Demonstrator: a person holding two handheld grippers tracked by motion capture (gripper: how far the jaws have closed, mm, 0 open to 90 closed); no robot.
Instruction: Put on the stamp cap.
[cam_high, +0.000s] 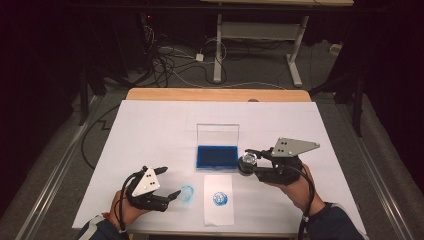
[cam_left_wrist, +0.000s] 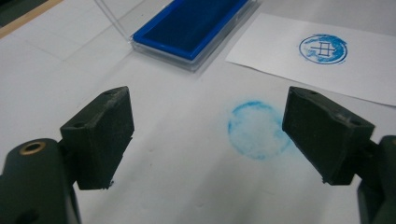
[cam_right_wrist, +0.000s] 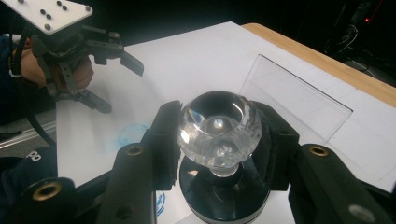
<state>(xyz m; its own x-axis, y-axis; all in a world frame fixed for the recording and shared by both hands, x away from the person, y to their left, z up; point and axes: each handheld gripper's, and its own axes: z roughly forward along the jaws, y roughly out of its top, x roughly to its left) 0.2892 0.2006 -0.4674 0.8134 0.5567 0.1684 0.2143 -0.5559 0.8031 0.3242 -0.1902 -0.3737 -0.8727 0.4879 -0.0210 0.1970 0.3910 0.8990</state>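
Observation:
My right gripper (cam_high: 250, 163) is shut on a stamp (cam_high: 246, 160) with a clear glass knob (cam_right_wrist: 218, 128) and a black base, held just right of the blue ink pad (cam_high: 217, 156). The pad lies in a clear case with its lid standing open. Below it is a white paper slip (cam_high: 219, 210) bearing a round blue print (cam_high: 220, 198). My left gripper (cam_high: 170, 182) is open with nothing between its jaws, hovering low beside a faint blue ring smudge (cam_left_wrist: 256, 128) on the white table cover. The right gripper view has the left gripper (cam_right_wrist: 116, 84) farther off.
A white sheet (cam_high: 150, 130) covers most of the wooden table (cam_high: 215, 94). Beyond the far edge are a desk frame's legs (cam_high: 218, 50) and cables on the floor (cam_high: 165, 60). A rail (cam_high: 55, 170) runs along the left side.

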